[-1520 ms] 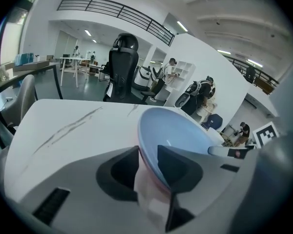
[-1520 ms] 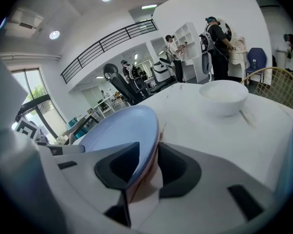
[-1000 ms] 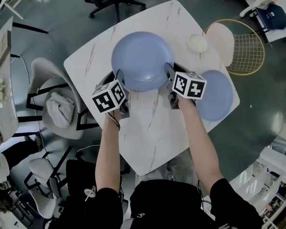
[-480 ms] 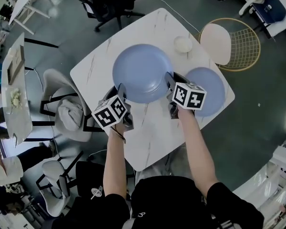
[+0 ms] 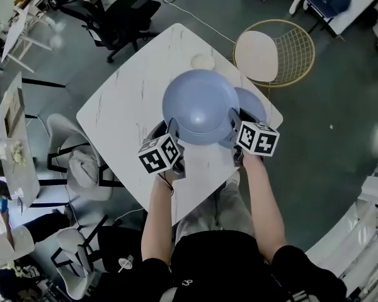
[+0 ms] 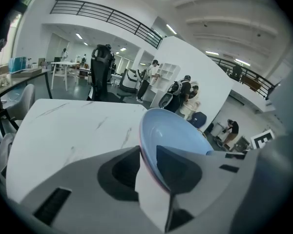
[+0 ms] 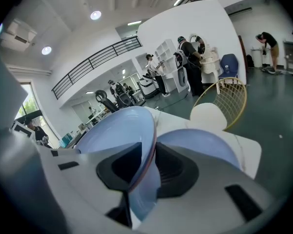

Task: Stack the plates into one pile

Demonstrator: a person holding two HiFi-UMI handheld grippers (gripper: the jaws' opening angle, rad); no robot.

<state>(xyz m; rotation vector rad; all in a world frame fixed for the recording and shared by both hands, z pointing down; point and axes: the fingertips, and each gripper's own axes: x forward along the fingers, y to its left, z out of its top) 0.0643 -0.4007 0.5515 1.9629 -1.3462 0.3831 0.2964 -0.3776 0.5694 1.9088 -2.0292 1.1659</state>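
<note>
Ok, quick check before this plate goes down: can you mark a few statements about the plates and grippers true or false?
1. The left gripper and the right gripper both grip the large blue plate by its rim. True; the right gripper's jaws are closing on that rim.
2. The second blue plate lies at the table's left edge. False: it lies at the right edge, beside the right gripper.
3. A small white dish sits on the table beyond the plates. True.
4. The wire chair holds a plate. False: only its white seat shows.
</note>
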